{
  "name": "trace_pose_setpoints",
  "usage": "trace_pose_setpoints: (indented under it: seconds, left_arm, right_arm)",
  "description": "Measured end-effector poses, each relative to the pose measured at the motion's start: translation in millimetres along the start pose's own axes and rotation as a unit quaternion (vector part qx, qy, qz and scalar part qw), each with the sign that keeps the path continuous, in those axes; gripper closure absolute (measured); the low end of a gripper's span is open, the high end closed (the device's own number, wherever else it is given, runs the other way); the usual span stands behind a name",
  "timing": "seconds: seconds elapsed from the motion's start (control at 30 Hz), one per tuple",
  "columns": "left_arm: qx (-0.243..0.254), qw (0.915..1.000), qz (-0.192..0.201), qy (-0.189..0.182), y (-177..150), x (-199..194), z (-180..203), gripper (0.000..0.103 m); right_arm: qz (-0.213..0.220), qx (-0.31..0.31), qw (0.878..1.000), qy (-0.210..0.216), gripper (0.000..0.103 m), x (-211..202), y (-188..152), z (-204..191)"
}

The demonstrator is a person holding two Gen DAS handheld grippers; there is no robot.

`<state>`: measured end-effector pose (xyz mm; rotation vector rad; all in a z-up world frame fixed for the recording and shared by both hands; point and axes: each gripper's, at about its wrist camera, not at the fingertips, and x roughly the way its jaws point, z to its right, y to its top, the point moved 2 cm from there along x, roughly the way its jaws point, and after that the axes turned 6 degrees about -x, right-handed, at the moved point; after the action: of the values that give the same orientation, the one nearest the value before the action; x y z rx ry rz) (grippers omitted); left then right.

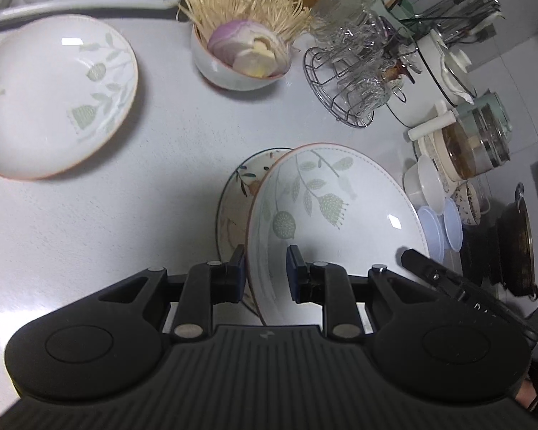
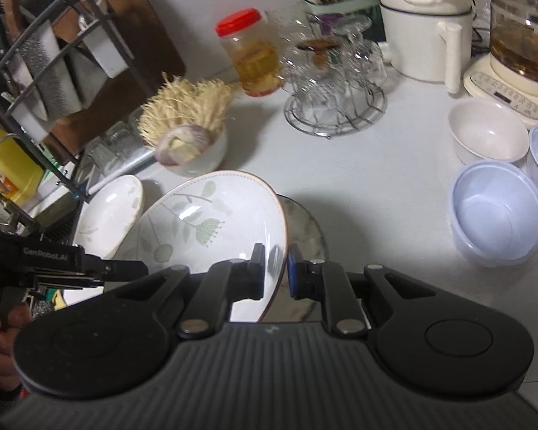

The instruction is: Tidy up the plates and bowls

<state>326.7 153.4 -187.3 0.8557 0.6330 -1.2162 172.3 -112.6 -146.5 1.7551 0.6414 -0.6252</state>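
The leaf plate (image 1: 326, 215) hangs tilted above the counter (image 1: 125, 233), carried at opposite rims by both grippers, with a second, painted plate (image 1: 233, 208) just under and behind it, low over or on the counter; whether the two touch cannot be told. The left gripper (image 1: 263, 272) pinches the near rim, one pad outside and one inside the well, its jaws only slightly apart with the rim between them. The right gripper (image 2: 274, 268) is pressed nearly together on the opposite rim, its fingers straddling the thin edge. The plate looks like glazed ceramic: stiff, fairly heavy for so small a grip, slick under rubber pads and likely to chip or break if it slips or knocks another dish. The rim is the only sensible hold, and a two-sided pinch seems wise since a single pinch would let it swing. A matching plate (image 1: 53, 96) lies flat well to the left, probably the stack's base. Beyond it a bowl (image 1: 233, 61) holds onion slices and dried noodles. A wire glass rack (image 1: 348, 82) is near, and plastic bowls (image 2: 495, 215) sit to the right, well apart.
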Motion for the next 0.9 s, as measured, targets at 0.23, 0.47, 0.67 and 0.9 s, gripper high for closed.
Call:
trace_pose_setpoints:
  seconds: [0.23,0.47,0.67,0.9]
  left_arm:
    - [-0.029,0.9994,0.012,0.015,-4,26,14,0.077]
    - [-0.044,0.9979,0.032,0.036,-9,39,21,0.077]
    - [-0.068,0.9951,0.048,0.053,-17,46,15,0.076]
    - [-0.099,0.9915,0.057,0.062,-21,47,3,0.076]
  right_arm:
    - [-0.029,0.0,1.0,0.005,0.088,17,-3,32]
    - [-0.053,-0.037,0.998,0.017,0.088,37,0,47]
    - [-0.058,-0.075,0.995,0.027,0.088,49,9,44]
    - [-0.064,-0.101,0.992,0.032,0.088,59,10,37]
